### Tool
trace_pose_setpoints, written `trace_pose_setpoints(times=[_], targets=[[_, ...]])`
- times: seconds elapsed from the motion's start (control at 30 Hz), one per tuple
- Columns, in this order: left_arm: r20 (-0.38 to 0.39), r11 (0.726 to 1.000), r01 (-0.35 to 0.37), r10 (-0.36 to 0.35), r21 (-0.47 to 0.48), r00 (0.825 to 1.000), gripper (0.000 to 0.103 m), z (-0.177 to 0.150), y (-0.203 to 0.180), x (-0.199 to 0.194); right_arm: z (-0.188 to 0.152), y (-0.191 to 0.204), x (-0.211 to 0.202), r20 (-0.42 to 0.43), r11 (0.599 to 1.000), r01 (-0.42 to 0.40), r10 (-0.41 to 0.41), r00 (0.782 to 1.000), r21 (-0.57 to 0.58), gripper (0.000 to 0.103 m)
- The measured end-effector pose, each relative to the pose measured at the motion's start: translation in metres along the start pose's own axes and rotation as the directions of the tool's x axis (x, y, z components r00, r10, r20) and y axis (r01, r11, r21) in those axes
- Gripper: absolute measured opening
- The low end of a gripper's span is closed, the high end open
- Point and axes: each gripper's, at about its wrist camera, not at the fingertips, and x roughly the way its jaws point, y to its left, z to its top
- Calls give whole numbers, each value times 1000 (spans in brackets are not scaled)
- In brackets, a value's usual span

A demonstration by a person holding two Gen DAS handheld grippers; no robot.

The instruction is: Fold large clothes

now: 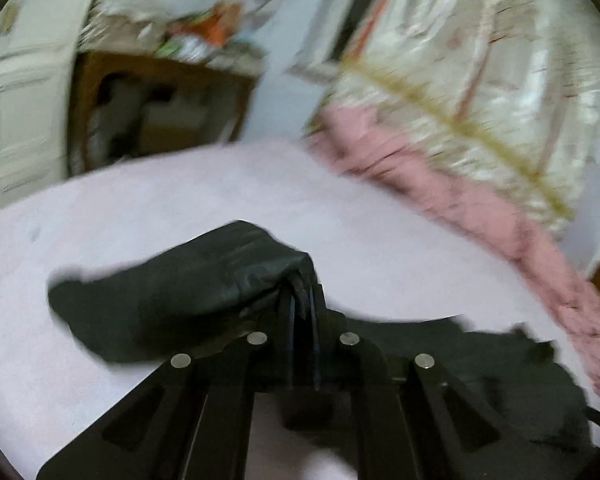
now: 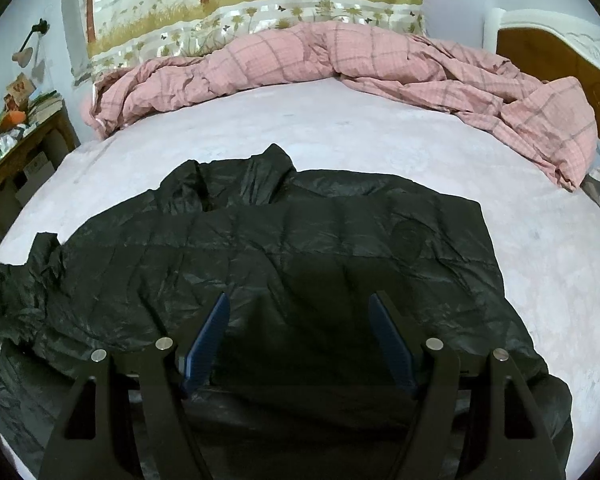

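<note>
While left gripper (image 1: 302, 292) jaws pinch jacket (image 2: 284, 248) sleeve, right gripper (image 2: 300, 312) jaws agape over its body

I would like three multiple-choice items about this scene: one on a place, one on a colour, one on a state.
1. Where does the jacket lie?
A. on the bed
B. on the floor
C. on the side table

2. What colour is the crumpled quilt at the far edge of the bed?
A. blue
B. pink
C. green

3. How is the left gripper?
A. wide open
B. shut on nothing
C. shut on the jacket

Answers: 1 A, the jacket is spread on the pale sheet. 2 B, the quilt is pink with a check pattern. 3 C, its fingers pinch a fold of black fabric; the right gripper hangs open above the jacket.
</note>
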Motion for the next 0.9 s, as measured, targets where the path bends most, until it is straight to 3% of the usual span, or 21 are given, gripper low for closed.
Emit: trace_pose_setpoints(times=[0.07,0.2,0.4,0.47,0.57,0.7,0.77,0.8,0.9], targets=[[45,994,99,-101,40,994,5,6,-31,-18,0,1,0,-3,1000,-13,13,1000,-1,74],[41,971,167,-177,172,983,5,13,-120,-33,0,-3,-1,0,1000,-19,19,1000,-3,74],[-67,880,346,-343,327,937,5,-10,-267,-34,4,-24,-4,8,998,-24,23,1000,63,74],[-111,854,379,-364,357,925,5,-28,-305,-25,5,-30,-6,14,996,-28,27,1000,81,74],[-217,816,449,-395,365,893,6,-70,-345,-7,6,-40,-8,20,994,-21,19,1000,108,74],[-362,795,456,-320,400,876,8,-130,-369,26,7,-48,-6,15,992,-3,1,1000,127,74],[-427,769,453,-260,452,866,15,-156,-372,37,7,-49,-7,19,992,17,-19,1000,126,74],[-440,765,443,-234,467,867,25,-163,-369,40,7,-49,-7,21,992,22,-25,999,125,74],[-436,789,453,-264,415,860,55,-153,-352,28,8,-48,-8,22,992,5,-8,1000,130,74]])
